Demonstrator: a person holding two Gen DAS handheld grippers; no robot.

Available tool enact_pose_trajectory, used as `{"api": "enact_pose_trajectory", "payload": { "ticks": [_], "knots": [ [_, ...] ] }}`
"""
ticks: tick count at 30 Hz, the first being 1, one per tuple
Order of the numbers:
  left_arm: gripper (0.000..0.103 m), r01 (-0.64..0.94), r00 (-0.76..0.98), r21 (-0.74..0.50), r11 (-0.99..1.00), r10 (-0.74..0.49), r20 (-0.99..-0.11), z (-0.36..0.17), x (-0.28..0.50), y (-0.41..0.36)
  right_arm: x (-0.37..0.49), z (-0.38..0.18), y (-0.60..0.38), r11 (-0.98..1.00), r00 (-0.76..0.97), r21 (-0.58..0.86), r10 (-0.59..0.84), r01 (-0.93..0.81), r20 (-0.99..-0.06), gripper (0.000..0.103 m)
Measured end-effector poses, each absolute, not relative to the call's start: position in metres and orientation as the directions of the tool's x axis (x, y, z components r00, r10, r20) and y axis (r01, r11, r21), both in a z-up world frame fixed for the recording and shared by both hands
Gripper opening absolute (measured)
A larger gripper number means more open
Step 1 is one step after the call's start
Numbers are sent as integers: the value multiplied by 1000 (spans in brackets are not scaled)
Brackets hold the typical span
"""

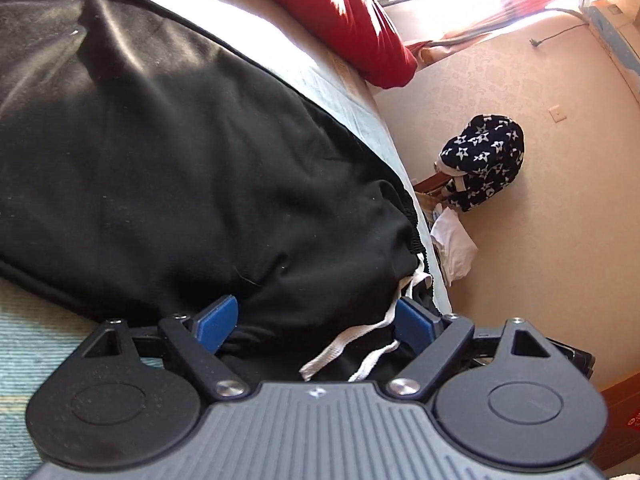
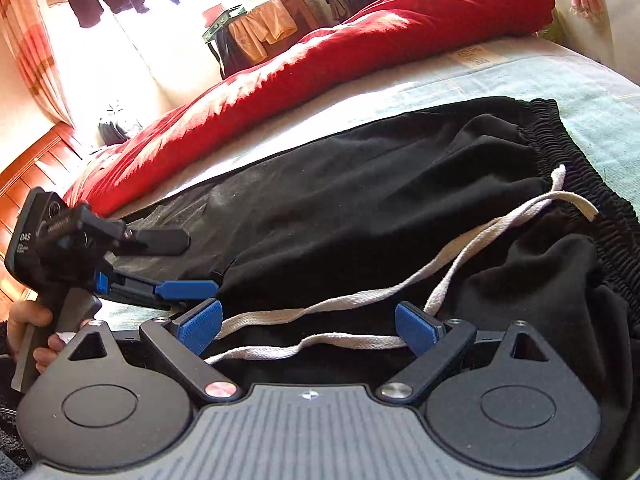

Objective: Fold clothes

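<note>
Mostly the bed (image 2: 520, 80) is taken up by the black sweatpants (image 2: 360, 184), spread flat across the pale green sheet with the gathered elastic waistband (image 2: 568, 148) lying toward the bed's side edge. Behind them a red duvet (image 2: 360, 40) is bunched in a long ridge along the far side, touching nothing of the pants but closing off the room beyond them. A white drawstring (image 2: 360, 300) trails loose from the waistband over the black cloth, and it crosses right between the blue pads of the right gripper (image 2: 308, 328), whose jaws stand wide and press on nothing. Just to its left, the left gripper (image 2: 176, 280) lies low at the near edge of the pants, a hand (image 2: 28, 332) around its grip; in its own view the left gripper (image 1: 316, 320) has its jaws wide too, straddling a fold of black cloth and the drawstring (image 1: 360, 344) without pinching either. Past the waistband the mattress edge drops off to a beige wall, where a dark star-patterned garment (image 1: 484, 160) and some white cloth (image 1: 456, 244) sit heaped beside the bed. A wooden headboard (image 2: 40, 168) bounds the other end, and laundry hangs at the bright window (image 2: 256, 28). Bare sheet shows only as a strip between pants and duvet.
</note>
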State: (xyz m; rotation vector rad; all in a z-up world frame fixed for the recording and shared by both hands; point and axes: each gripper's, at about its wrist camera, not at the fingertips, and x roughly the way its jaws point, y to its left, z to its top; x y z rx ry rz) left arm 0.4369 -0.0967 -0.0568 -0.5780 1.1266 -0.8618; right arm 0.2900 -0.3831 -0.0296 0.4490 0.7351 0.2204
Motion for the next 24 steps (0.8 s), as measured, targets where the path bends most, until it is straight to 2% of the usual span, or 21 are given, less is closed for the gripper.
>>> {"api": "enact_pose_trajectory", "payload": {
  "ticks": [2, 7, 10, 12, 14, 17, 20, 22, 24],
  "knots": [
    [85, 274, 215, -772, 574, -819, -532, -52, 436, -83, 292, -26, -390, 876, 735, 480, 352, -42, -579, 96],
    [87, 332, 327, -734, 593, -802, -500, -33, 444, -74, 325, -8, -401, 897, 779, 435, 330, -82, -533, 96],
    [87, 273, 365, -683, 678, -730, -578, -47, 451, -72, 351, -15, -409, 910, 764, 411, 298, -48, -572, 96],
    [83, 259, 388, -680, 686, -719, -577, -52, 451, -63, 363, -29, -420, 930, 735, 366, 233, 23, -637, 96],
    [83, 240, 416, -667, 705, -696, -586, -52, 452, -55, 369, -43, -433, 941, 700, 321, 157, 107, -696, 93],
    [83, 245, 445, -640, 728, -671, -593, -36, 459, -47, 368, -27, -443, 924, 722, 367, 181, 107, -668, 93],
    [84, 348, 429, -627, 697, -713, -554, -16, 470, -59, 385, -4, -433, 942, 737, 334, 195, 44, -648, 95],
    [84, 427, 423, -537, 728, -685, -593, -6, 476, -80, 401, 7, -424, 951, 733, 309, 211, -1, -646, 95],
    [84, 515, 429, -391, 763, -624, -653, -5, 479, -105, 427, -2, -410, 974, 681, 225, 173, -12, -712, 95]
  ]
}}
